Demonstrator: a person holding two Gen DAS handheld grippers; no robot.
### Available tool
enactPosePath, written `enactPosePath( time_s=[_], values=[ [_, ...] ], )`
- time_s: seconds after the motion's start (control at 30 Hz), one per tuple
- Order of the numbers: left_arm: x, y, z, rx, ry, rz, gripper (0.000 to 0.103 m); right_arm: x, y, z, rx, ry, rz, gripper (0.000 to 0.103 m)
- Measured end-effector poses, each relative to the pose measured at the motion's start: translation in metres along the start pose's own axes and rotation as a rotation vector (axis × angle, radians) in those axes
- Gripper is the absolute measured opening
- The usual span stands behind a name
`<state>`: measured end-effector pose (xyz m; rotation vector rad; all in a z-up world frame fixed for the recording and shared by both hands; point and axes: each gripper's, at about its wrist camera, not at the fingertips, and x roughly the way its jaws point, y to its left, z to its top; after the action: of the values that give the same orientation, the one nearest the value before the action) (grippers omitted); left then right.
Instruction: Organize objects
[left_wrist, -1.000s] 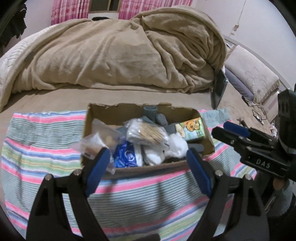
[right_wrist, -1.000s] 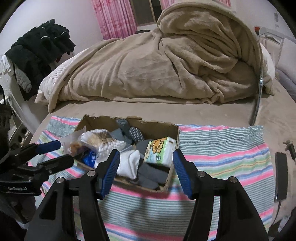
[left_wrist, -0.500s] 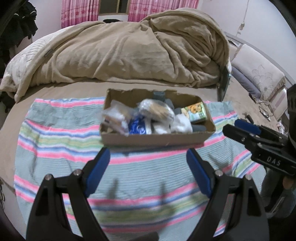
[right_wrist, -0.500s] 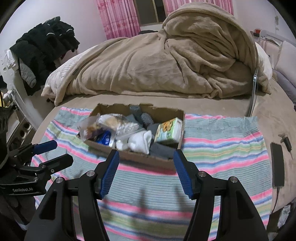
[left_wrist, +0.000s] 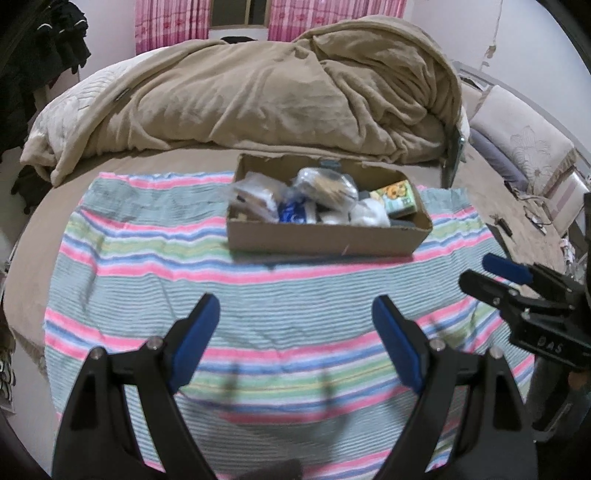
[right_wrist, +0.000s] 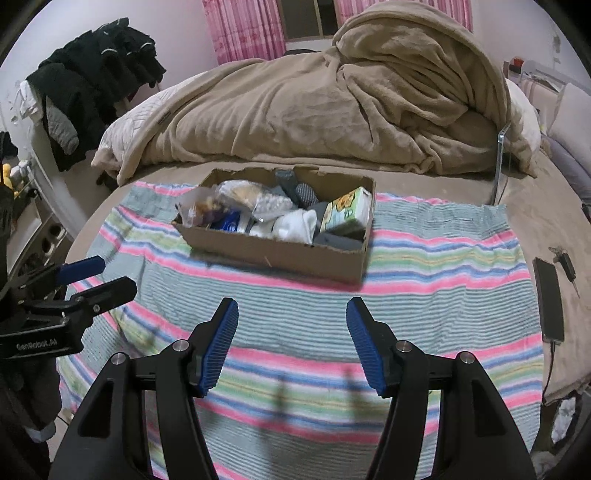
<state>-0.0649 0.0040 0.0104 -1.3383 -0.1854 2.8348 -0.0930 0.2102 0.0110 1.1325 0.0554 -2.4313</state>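
— Between your two claws, what's held?
— Nothing: left claw (left_wrist: 293, 334) and right claw (right_wrist: 291, 341) both gape empty above the striped blanket (right_wrist: 424, 295).
— And the cardboard box (right_wrist: 280, 254)?
— Well ahead, crammed. You're at the start; next, probably reach in, pick one item.

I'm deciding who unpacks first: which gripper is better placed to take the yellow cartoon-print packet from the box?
Probably right. The packet sits at the box's right end, nearer the right gripper; both grippers are open, empty and back from the box.
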Motion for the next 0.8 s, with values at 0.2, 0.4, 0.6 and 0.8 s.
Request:
enactPosePath(
  time_s=[0.2,0.4,0.6,0.8],
  values=[
    [-0.001,0.006,-0.012,-0.012,0.008,0.03,0.086,0.002,0.002,-0.003,-0.004,0.008,-0.002,0.064],
    [-0.004,0.008,-0.014,-0.016,0.001,0.034,0.086,0.003,0.005,-0.001,-0.01,0.006,0.008,0.064],
    [-0.004,0.01,-0.013,-0.021,-0.006,0.037,0.086,0.004,0.004,-0.001,-0.007,0.008,0.006,0.064],
    [-0.004,0.01,-0.013,-0.022,-0.006,0.037,0.086,0.005,0.001,0.001,-0.004,0.009,0.002,0.065]
  ],
)
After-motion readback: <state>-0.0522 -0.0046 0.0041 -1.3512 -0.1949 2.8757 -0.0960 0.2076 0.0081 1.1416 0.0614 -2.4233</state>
